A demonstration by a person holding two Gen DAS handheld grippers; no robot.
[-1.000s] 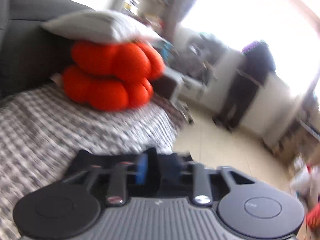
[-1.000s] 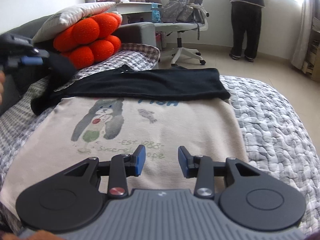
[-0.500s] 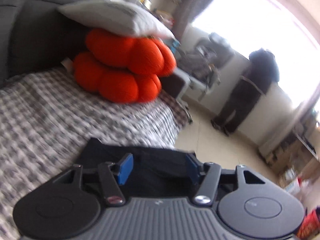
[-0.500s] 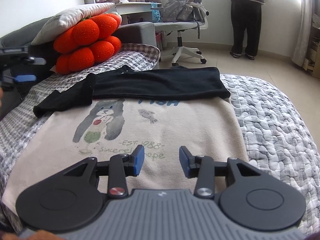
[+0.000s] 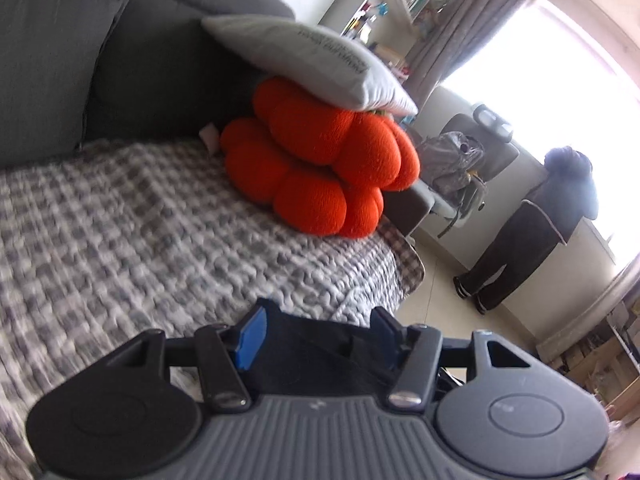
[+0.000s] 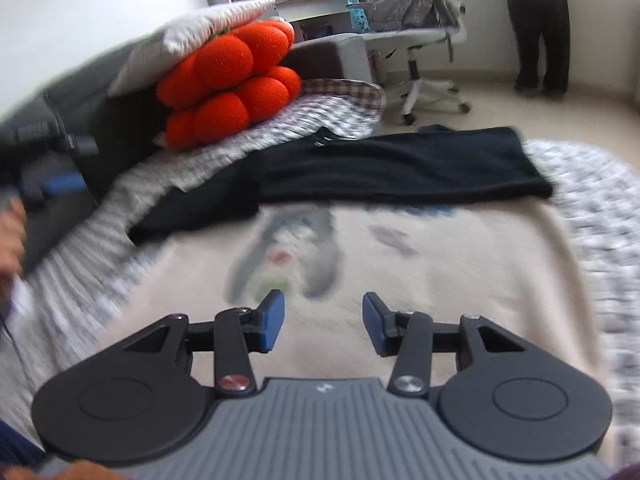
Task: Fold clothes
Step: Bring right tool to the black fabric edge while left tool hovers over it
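Left gripper (image 5: 316,334): jaws apart above black garment (image 6: 400,168). Right gripper (image 6: 323,327): jaws opening, empty, above cream shirt (image 6: 460,264) on bed (image 6: 592,184).

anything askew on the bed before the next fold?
Yes, the black garment. Its body lies flat along the far edge of the cream cat-print shirt, but its left end sticks out at an angle onto the checked blanket, unfolded. The shirt looks flat. Both tongs hold nothing.
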